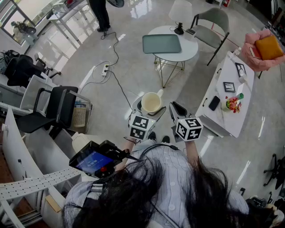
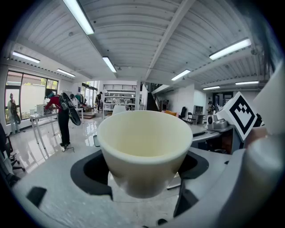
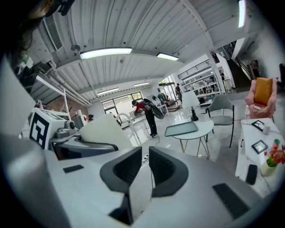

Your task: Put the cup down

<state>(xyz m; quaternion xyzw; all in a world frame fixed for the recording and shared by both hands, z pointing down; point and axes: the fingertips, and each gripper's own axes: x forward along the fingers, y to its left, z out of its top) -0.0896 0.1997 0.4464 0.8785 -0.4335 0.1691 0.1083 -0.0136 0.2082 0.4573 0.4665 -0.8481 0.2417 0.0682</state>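
- The left gripper (image 1: 148,108) has its fingers (image 2: 91,171) spread wide and clasped round a cream cup (image 2: 144,147), one dark pad on each side of the cup's lower wall.
- The cup stands upright in that grip with its mouth up. In the head view its handle (image 1: 159,92) points away from the person.
- The cup hangs in the air over the glossy floor (image 1: 133,75), just ahead of the person's feet and touching no surface.
- The right gripper (image 3: 145,162) is just beside the left one, on the cup's right. Its fingers (image 3: 167,171) are drawn nearly together with only a thin slit between them, and nothing sits in it.
- Both grippers point forward and a little downward, their marker cubes facing up toward the head camera.
- Beyond the cup, well apart from it, stands a round white bench (image 1: 189,50) on thin wire legs. It carries a grey-green tray (image 1: 161,43) and, at its far edge, a lamp (image 1: 180,13) with a pale shade.
- A grey chair (image 1: 213,22) stands just behind the round bench.
- To the right runs a long white bench (image 1: 225,119) with a dark phone (image 1: 214,103) and a small pot of flowers (image 1: 232,103) on it.
- A pink armchair (image 1: 256,60) with an orange cushion (image 1: 269,46) sits at the long bench's far end.
- A power strip (image 1: 106,70) with trailing cables lies on the floor to the left.
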